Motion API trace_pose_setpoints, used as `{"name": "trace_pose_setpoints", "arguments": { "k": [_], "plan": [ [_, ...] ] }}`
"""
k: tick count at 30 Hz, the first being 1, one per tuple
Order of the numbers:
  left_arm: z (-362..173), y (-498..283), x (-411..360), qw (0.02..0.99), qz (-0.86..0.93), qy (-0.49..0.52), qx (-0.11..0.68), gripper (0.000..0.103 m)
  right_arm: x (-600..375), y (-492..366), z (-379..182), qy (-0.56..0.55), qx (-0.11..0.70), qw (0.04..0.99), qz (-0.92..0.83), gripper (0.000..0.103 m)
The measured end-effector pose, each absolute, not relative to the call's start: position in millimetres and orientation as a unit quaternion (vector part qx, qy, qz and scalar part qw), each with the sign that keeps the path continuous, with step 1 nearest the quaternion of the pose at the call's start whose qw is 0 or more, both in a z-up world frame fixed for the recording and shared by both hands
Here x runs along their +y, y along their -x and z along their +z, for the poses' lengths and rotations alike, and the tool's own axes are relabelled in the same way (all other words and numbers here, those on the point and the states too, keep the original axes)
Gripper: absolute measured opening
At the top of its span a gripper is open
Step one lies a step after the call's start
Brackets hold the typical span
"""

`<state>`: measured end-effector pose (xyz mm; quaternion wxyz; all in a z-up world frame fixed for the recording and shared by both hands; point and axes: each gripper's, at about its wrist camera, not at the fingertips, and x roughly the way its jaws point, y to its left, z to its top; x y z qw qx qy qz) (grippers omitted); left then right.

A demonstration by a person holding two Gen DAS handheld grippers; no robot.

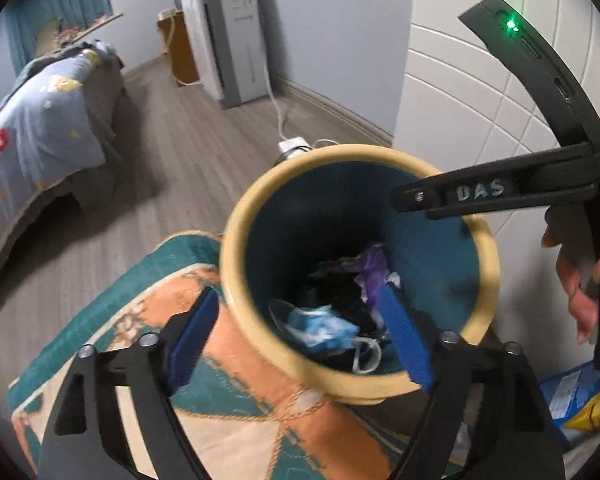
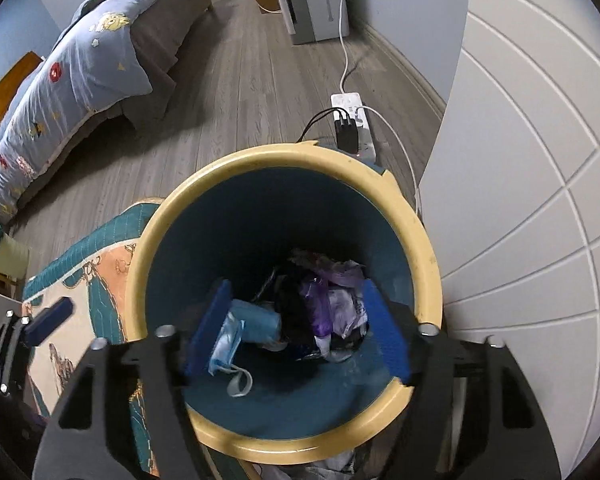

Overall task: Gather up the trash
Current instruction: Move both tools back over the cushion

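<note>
Both grippers, left point(image 1: 300, 336) and right point(image 2: 300, 330), are held wide open over the bin point(image 2: 424, 240), where a blue mask point(image 2: 236, 334) is seen lying inside.

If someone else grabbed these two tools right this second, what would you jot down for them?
Left hand-held gripper: open, empty, straddling the near rim of the trash bin.
Right hand-held gripper: open over the bin mouth, holding nothing; the blue face mask lies beside its left finger.
In the bin: the mask, purple wrappers, dark scraps.
Done: that trash is inside.
Left: a blue packet and yellow wrapper lie outside the bin on the right, probably next to collect.
</note>
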<state>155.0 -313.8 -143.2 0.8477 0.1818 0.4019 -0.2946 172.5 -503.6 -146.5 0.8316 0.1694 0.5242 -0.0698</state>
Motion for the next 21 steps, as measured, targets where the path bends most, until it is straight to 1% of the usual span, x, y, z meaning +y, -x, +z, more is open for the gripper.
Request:
{"name": "trace_pose_setpoints", "arguments": {
  "k": [1,3,5,9,13,21],
  "plan": [
    [-143,-154,-307,0.85,-0.288,-0.177,0.403,0.089,-502,-172,-145,-0.163,0.525,0.832,-0.07,0.086],
    [-143,-154,-293,0.855,-0.271,-0.157,0.413,0.092,-498,-171,-141,-0.148,0.524,0.836,-0.071,0.094],
    [-139,-151,-272,0.857,-0.258,-0.136,0.425,0.093,-493,-170,-133,-0.136,0.52,0.841,-0.069,0.097],
    [-120,-138,-226,0.866,-0.225,-0.126,0.428,0.095,-474,-166,-111,-0.114,0.512,0.85,-0.056,0.097],
    [-92,-116,-168,0.879,-0.184,-0.134,0.419,0.096,-435,-155,-87,-0.097,0.504,0.858,-0.022,0.097],
    [-64,-71,-70,0.892,-0.117,-0.112,0.421,0.096,-342,-125,-49,-0.103,0.488,0.866,0.037,0.097]
  ]
}}
